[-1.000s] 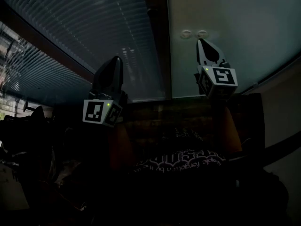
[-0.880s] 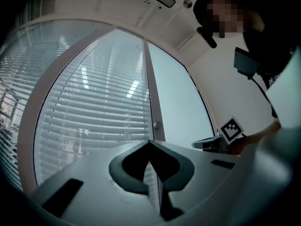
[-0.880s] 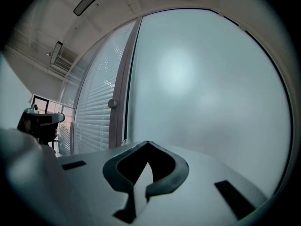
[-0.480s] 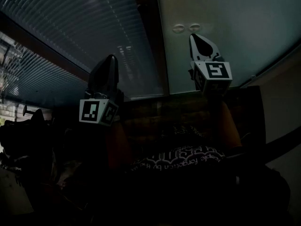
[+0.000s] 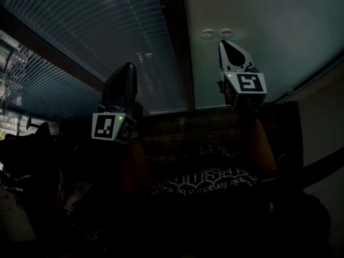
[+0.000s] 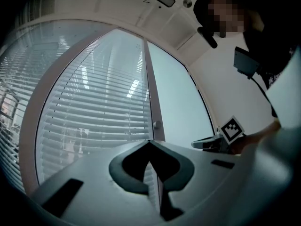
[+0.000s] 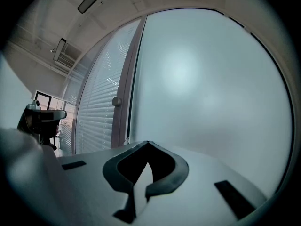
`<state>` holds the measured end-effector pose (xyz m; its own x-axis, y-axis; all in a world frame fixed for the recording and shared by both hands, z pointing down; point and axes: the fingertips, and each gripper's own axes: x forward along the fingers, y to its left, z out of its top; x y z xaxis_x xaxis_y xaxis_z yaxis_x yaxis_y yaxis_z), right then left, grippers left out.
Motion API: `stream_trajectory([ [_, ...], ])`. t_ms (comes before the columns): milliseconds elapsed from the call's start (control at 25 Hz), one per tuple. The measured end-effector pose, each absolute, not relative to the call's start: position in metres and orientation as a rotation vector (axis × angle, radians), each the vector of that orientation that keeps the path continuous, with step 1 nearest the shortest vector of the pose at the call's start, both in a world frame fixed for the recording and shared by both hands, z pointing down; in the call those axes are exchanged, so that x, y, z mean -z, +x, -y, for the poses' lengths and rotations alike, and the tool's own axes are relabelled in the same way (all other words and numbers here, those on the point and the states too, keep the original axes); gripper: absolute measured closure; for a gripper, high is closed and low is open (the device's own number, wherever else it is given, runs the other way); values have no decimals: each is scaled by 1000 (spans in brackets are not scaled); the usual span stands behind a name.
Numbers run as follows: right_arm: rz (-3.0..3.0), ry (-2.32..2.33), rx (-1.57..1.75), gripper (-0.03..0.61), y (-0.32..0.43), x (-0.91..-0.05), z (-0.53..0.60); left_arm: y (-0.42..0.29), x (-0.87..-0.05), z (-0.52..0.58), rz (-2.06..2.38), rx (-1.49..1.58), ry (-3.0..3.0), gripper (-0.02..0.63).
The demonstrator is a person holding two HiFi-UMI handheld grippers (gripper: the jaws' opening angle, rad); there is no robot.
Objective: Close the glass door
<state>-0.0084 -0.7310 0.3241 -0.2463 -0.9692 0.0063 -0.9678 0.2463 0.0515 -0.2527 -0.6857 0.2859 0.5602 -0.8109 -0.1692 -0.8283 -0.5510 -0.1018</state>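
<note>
The frosted glass door fills the upper right of the head view, and also most of the right gripper view as the glass door. A dark frame post separates it from a glazed panel with blinds. My right gripper is shut and empty, pointing at the frosted pane just under two round fittings; I cannot tell whether it touches. My left gripper is shut and empty, held in front of the blinds. In the left gripper view the shut left gripper faces the post, and the right gripper shows to its right.
A round knob sits on the frame post. An office chair stands at the left by the blinds. A white wall adjoins the door on the right. Dark furniture sits low on the left.
The head view has shifted slightly. Both grippers have kept their place in front of the door and stayed shut.
</note>
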Motion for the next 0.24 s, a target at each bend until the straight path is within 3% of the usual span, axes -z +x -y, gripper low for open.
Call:
stream_trajectory([
  [240, 2447, 1903, 56, 576, -7, -326, 732, -253, -287, 686, -1397, -153, -2621, 612],
])
